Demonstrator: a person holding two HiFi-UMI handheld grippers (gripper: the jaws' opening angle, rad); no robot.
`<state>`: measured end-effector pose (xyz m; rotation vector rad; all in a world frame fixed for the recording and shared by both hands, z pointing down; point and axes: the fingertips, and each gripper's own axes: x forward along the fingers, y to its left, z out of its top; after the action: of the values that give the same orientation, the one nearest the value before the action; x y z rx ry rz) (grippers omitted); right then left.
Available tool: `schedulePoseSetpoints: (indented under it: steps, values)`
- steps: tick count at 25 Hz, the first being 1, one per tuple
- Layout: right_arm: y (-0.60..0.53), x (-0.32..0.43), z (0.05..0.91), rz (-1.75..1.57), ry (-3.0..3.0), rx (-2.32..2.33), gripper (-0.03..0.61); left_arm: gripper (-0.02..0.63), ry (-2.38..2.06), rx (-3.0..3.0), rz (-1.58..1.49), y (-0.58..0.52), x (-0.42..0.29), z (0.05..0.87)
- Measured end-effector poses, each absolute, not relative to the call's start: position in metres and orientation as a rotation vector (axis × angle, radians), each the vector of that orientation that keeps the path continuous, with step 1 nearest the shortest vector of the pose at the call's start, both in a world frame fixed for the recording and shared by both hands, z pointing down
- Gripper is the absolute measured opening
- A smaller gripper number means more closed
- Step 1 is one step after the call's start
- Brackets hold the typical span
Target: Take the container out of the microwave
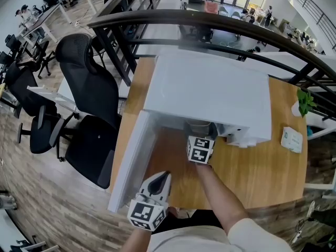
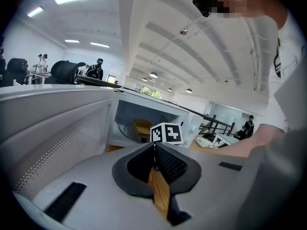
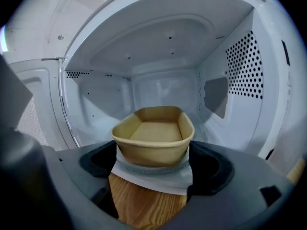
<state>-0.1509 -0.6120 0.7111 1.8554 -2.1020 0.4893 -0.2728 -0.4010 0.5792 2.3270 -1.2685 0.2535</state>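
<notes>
The white microwave (image 1: 210,91) stands on a wooden table (image 1: 252,169) with its door (image 1: 131,159) swung open to the left. A tan paper container (image 3: 153,135) sits at the front of the cavity, empty and upright. My right gripper (image 3: 153,151) reaches into the opening, jaws wide apart on either side of the container's near end; its marker cube (image 1: 200,149) shows at the microwave's mouth. My left gripper (image 1: 157,185) hangs near the table's front edge beside the open door, jaws closed on nothing. In the left gripper view the container (image 2: 142,127) shows inside the cavity.
Black office chairs (image 1: 86,96) stand left of the table. A small white packet (image 1: 292,139) and a green plant (image 1: 304,103) are at the table's right edge. A dark railing (image 1: 220,22) curves behind the microwave. The perforated door panel (image 2: 57,147) is close on the left gripper's left.
</notes>
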Motion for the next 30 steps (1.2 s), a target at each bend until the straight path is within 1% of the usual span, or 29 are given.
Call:
schedulePoseSetpoints:
  steps: [9,23,30]
  values:
    - [-0.6,-0.147,0.694,0.397,-2.111,1.866,0.468,0.037,-1.258,2.336,0.237,-0.396,-0.27,0.574]
    - [-0.57,-0.138,0.669,0.344,-2.115,1.875,0.465,0.037,-1.212,2.389,0.219,-0.388,-0.269,0.564]
    - [-0.538,-0.139,0.648,0.309,-2.139,1.897,0.462,0.037,-1.167,2.443,0.198,-0.38,-0.272,0.553]
